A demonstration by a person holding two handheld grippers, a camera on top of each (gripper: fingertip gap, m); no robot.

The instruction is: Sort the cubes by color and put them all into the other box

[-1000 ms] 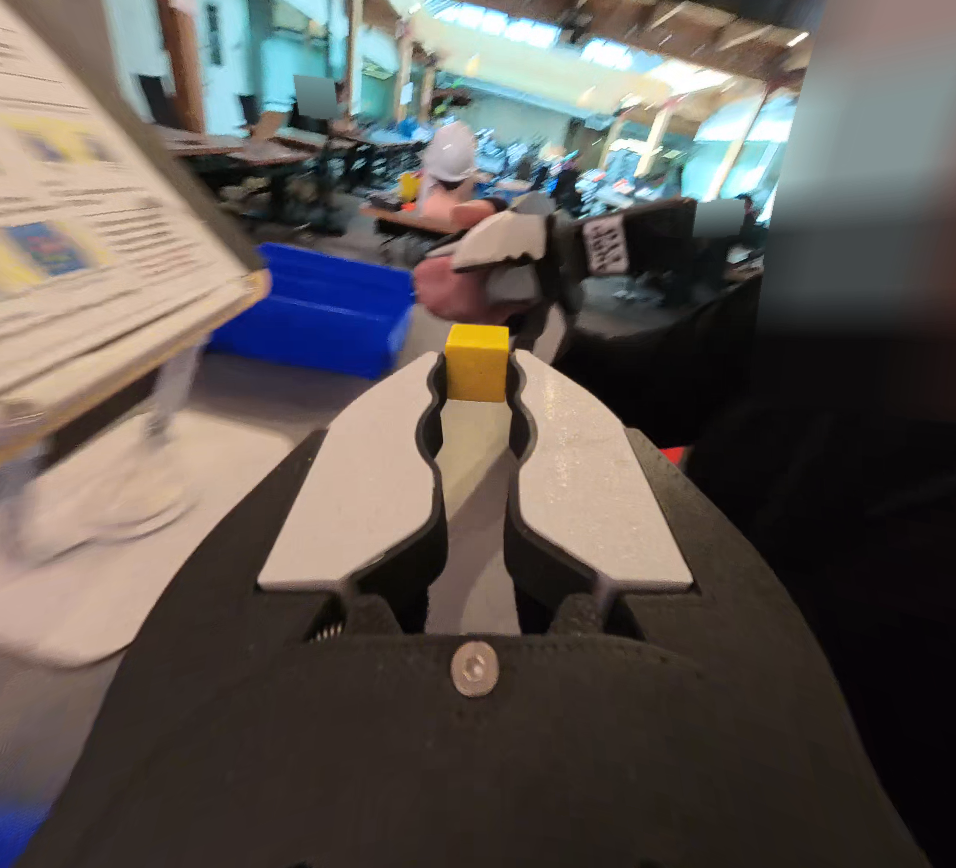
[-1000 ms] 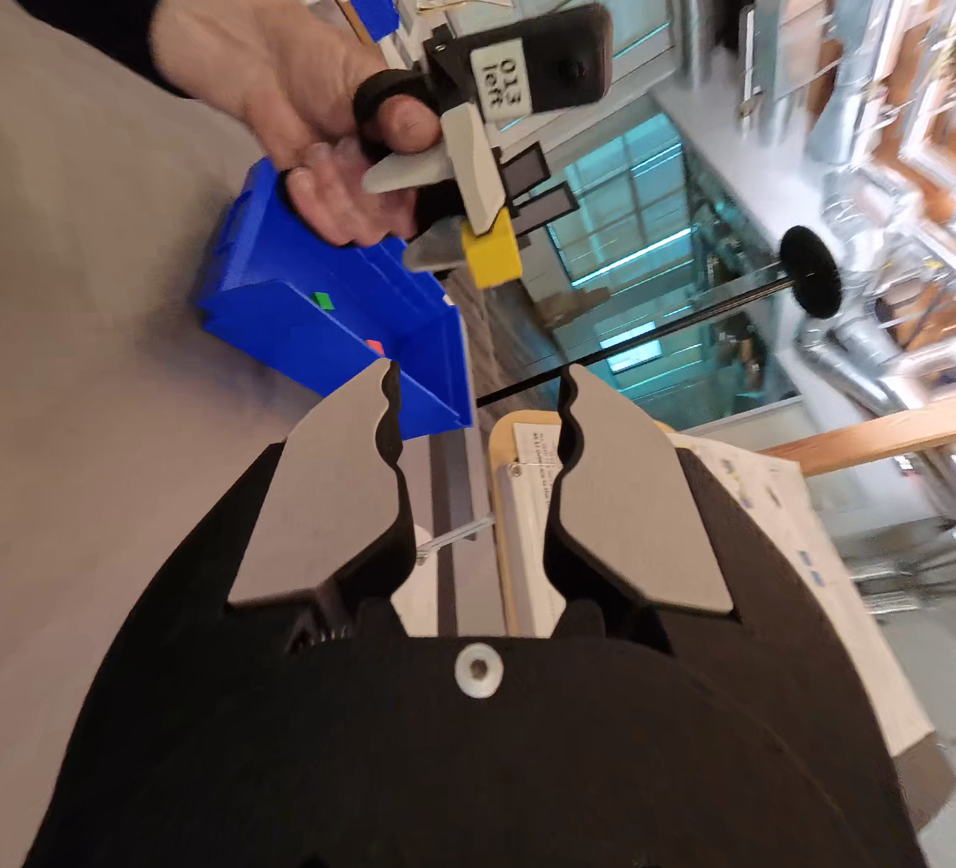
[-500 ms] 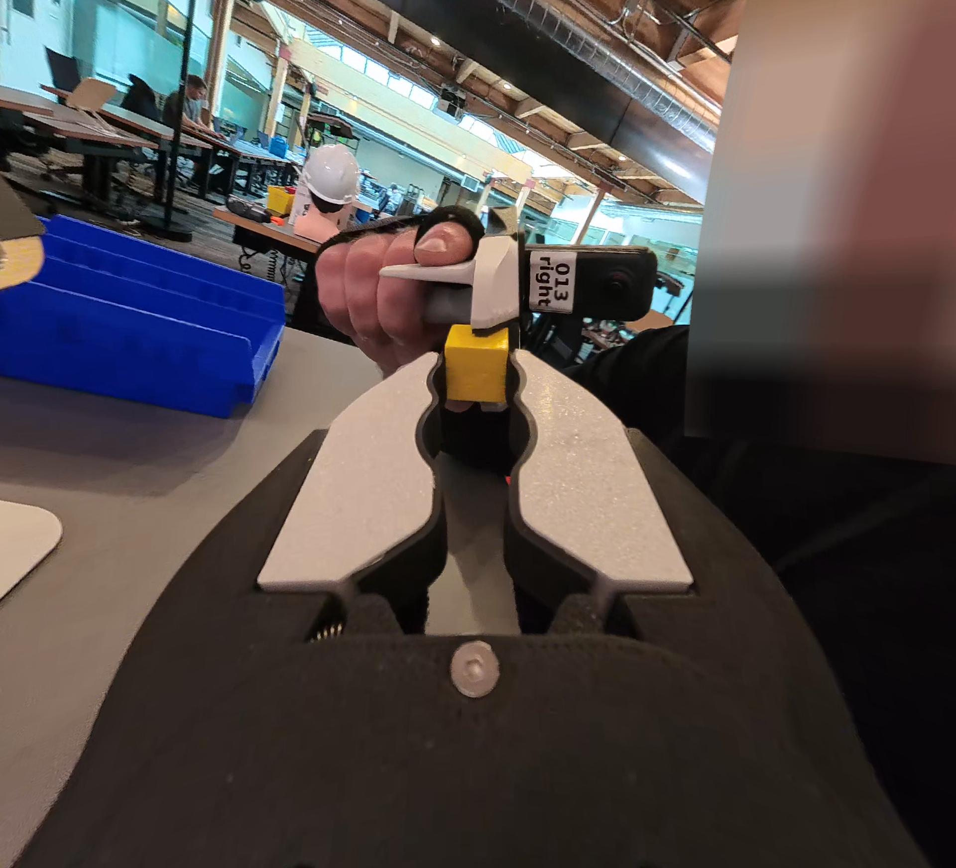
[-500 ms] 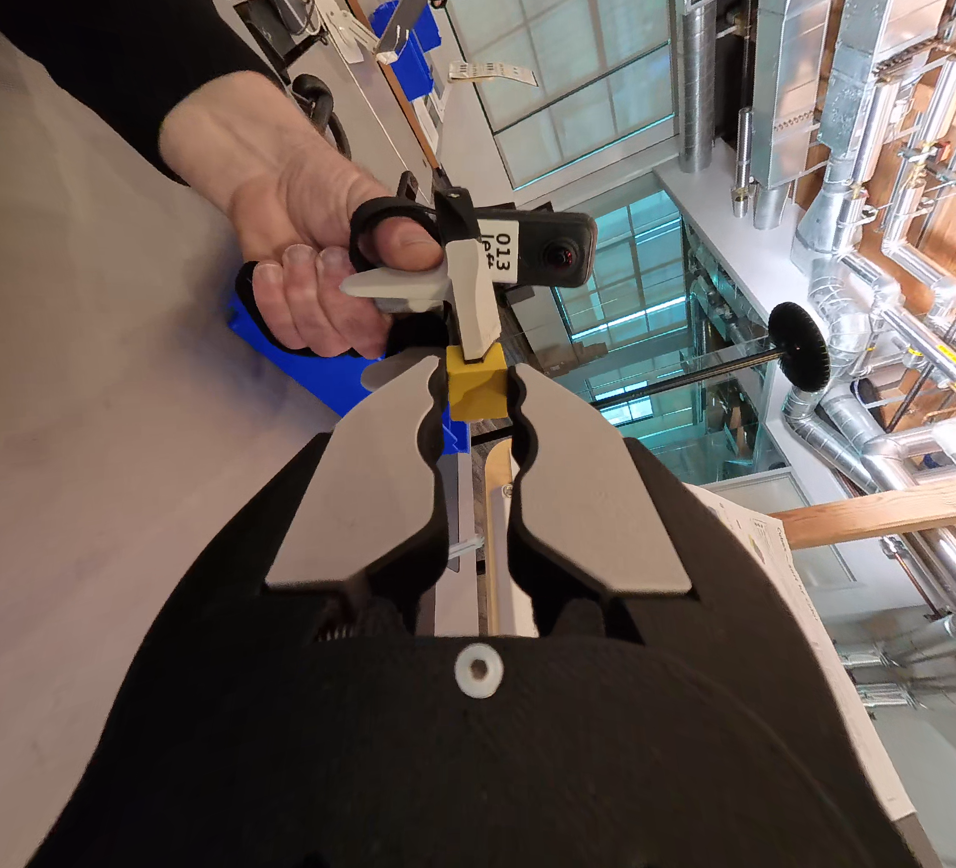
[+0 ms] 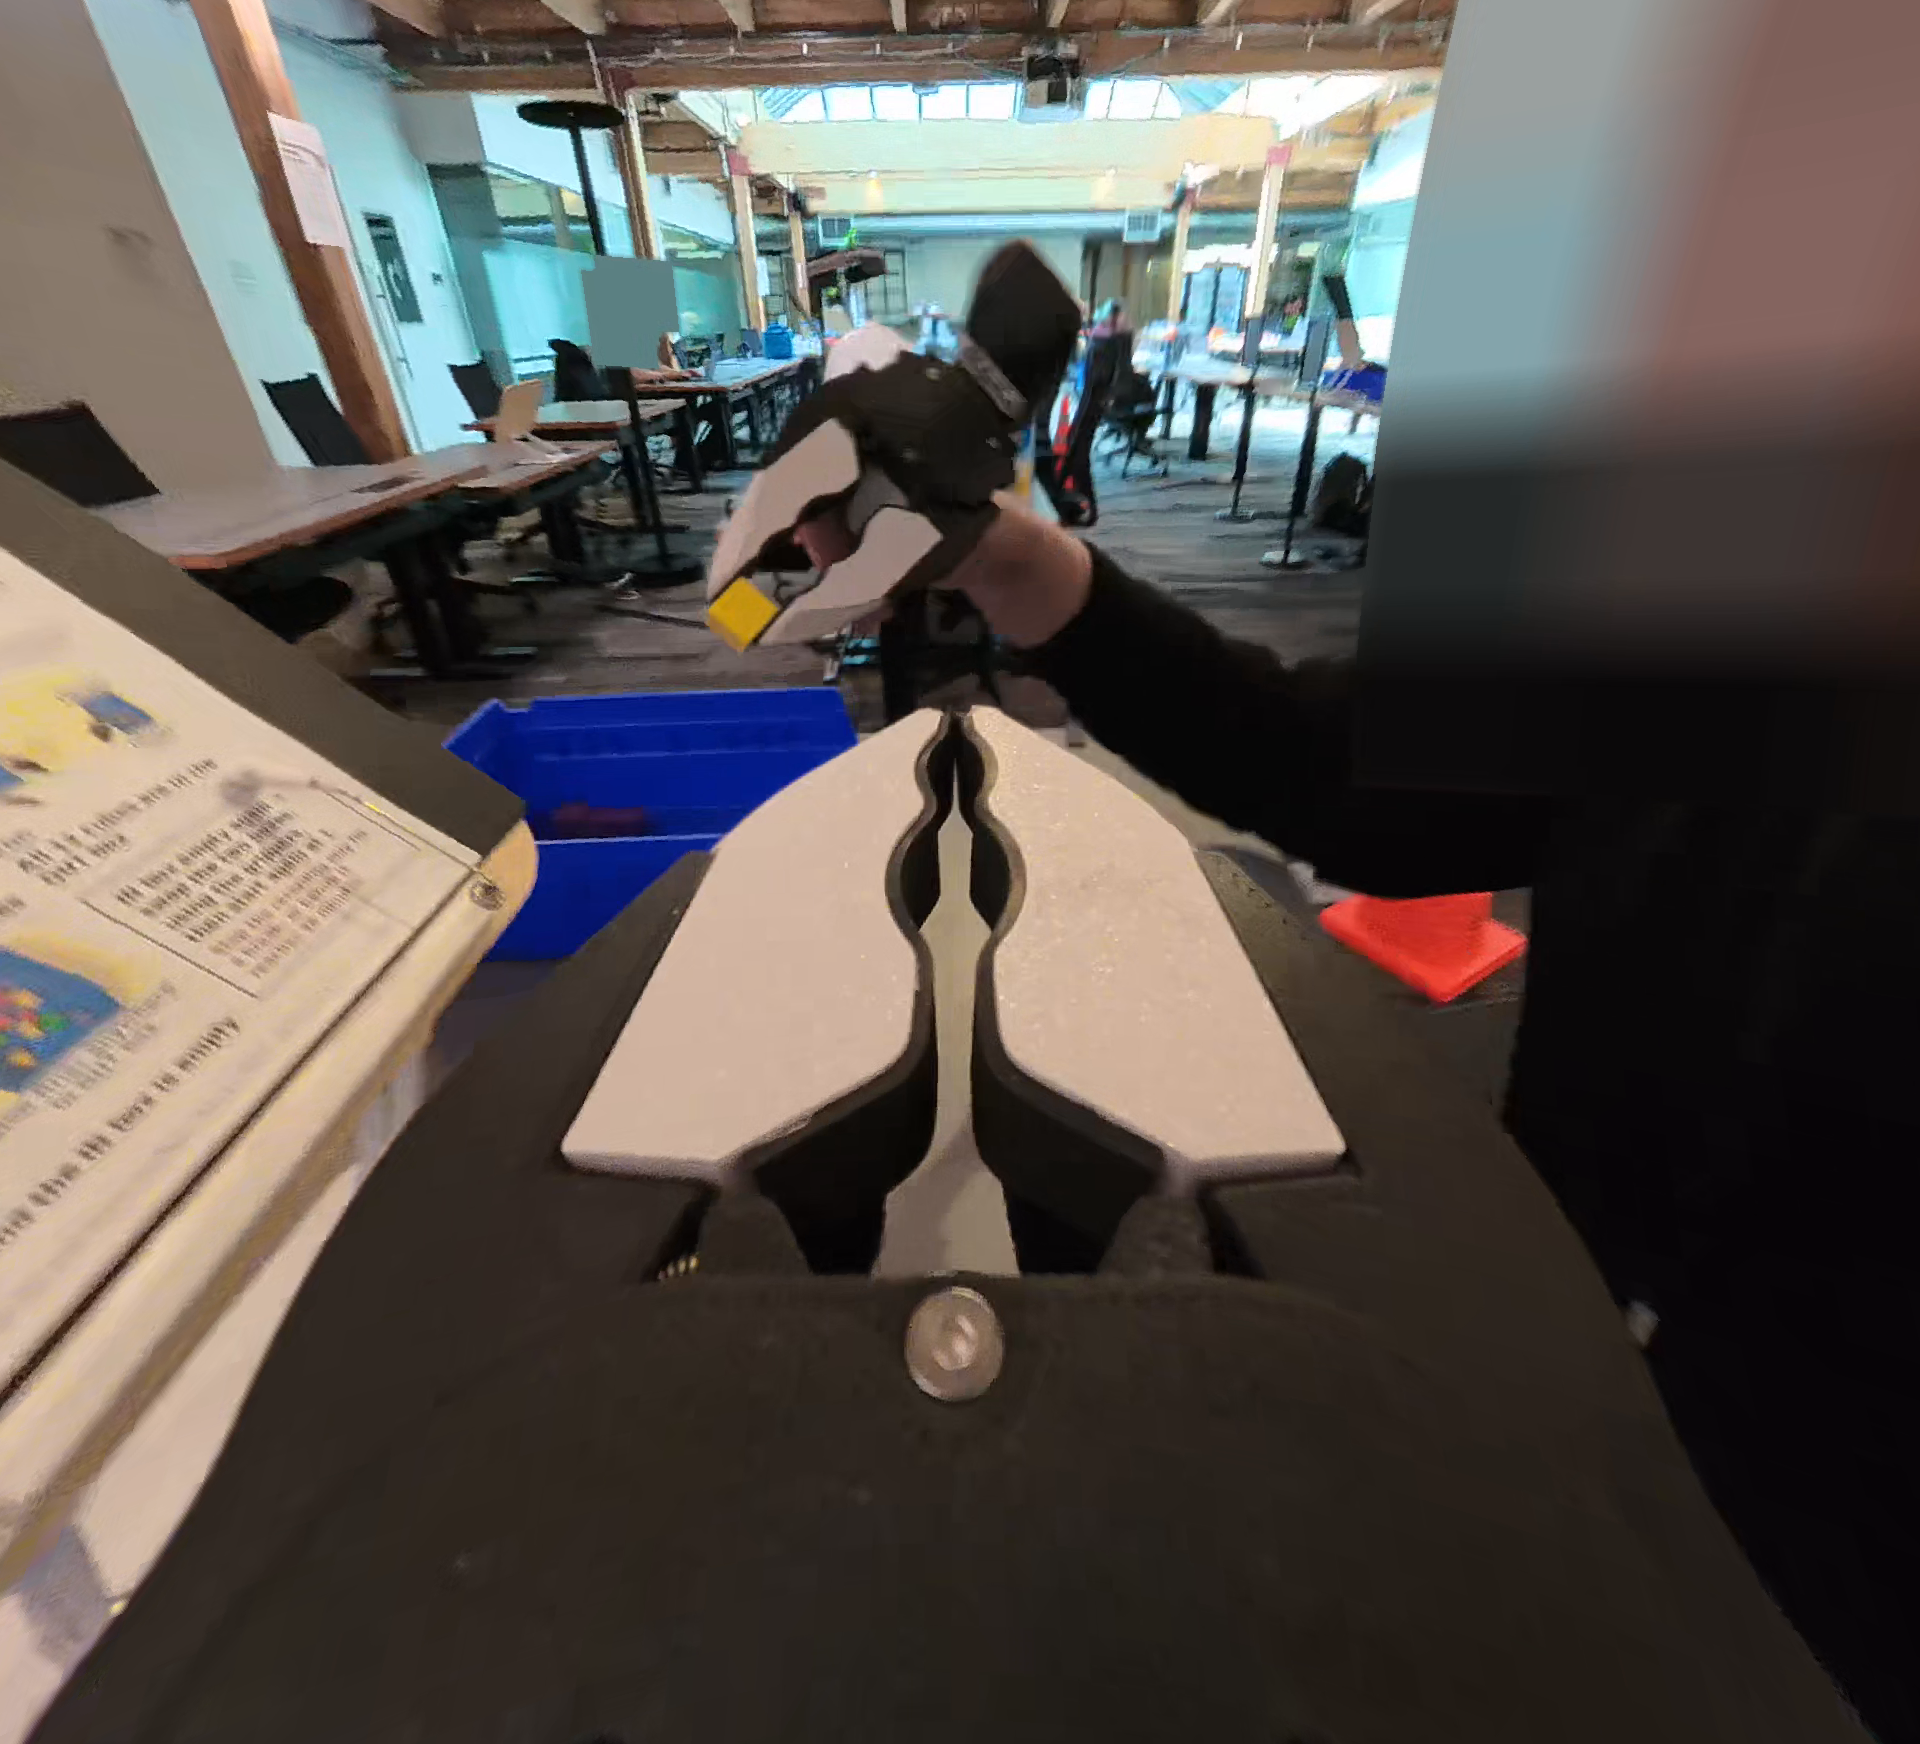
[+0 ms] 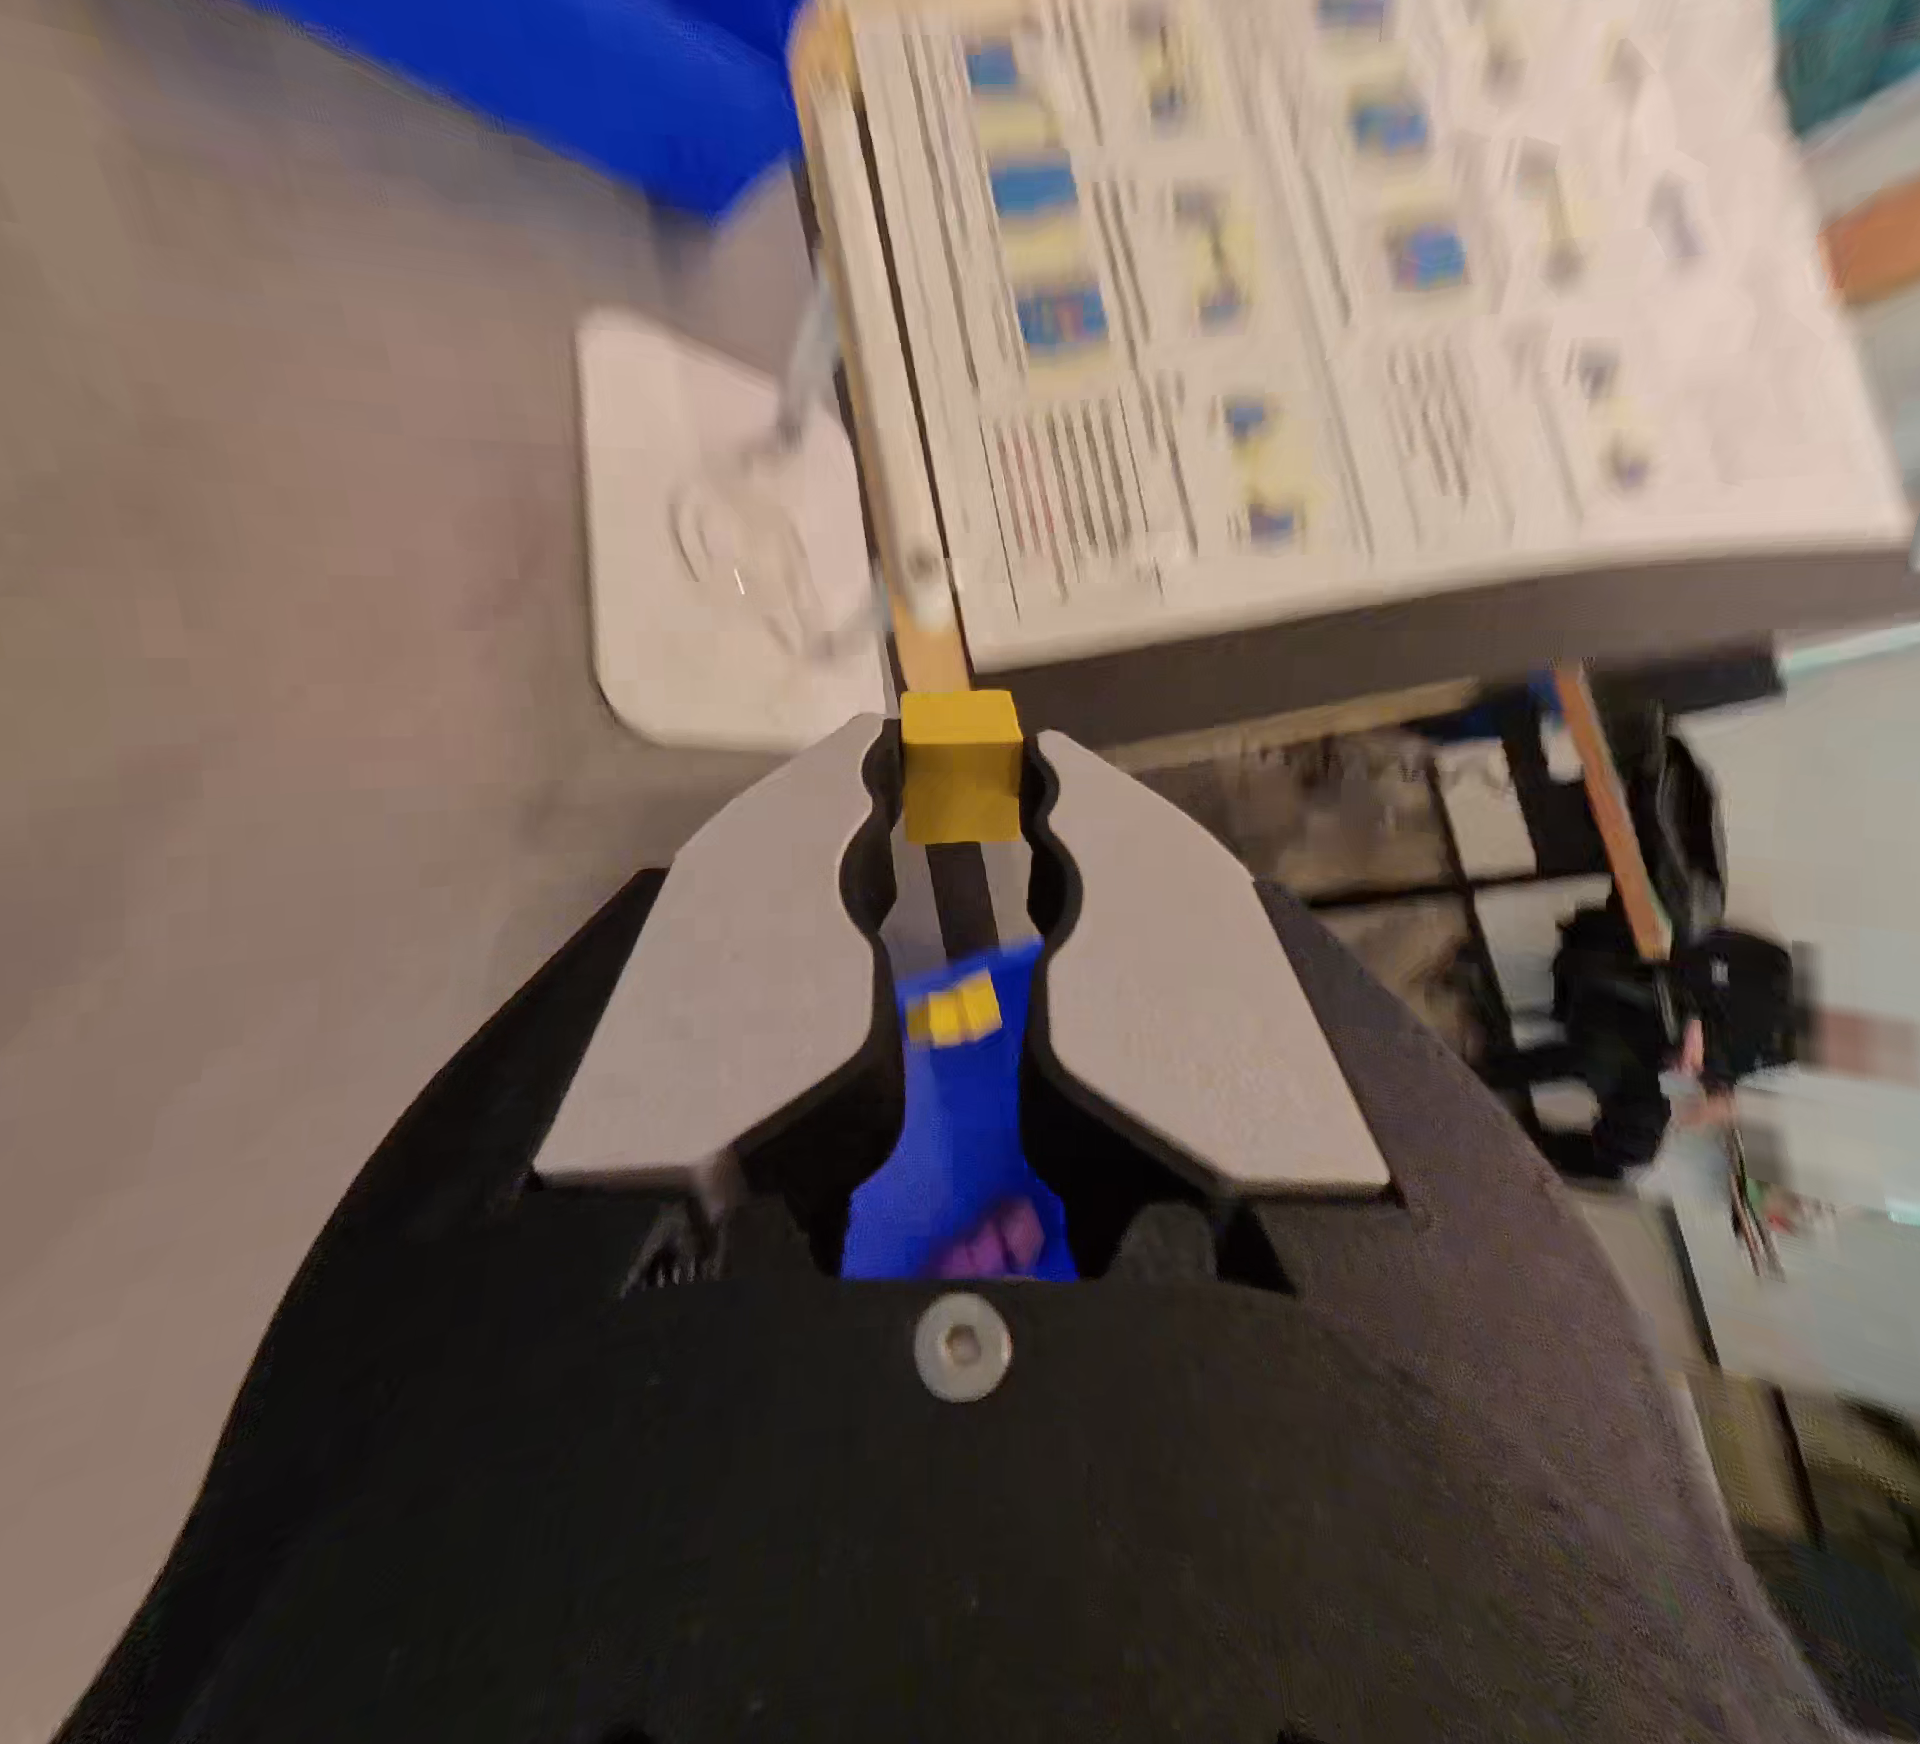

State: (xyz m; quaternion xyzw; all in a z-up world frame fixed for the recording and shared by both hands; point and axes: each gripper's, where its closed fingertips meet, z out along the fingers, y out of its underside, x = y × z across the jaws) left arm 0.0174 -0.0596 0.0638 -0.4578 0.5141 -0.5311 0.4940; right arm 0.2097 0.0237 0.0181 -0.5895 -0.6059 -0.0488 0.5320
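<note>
Grey table [image 6: 260, 551], open office behind: right gripper [image 6: 961, 759] clamps yellow cube [image 6: 958, 780] over blue box [image 6: 956, 1102] already holding yellow and purple cubes; left gripper [image 5: 954, 728] pressed together, empty; drop pending, remaining count unclear

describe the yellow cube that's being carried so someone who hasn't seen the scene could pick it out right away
Find the tilted board of printed sheets above the grey table. In front of its lower edge, the right hand-held gripper is shut on the yellow cube, pinched at the fingertips. It is the only cube held in the air; other yellow cubes lie in the blue box below.
</note>
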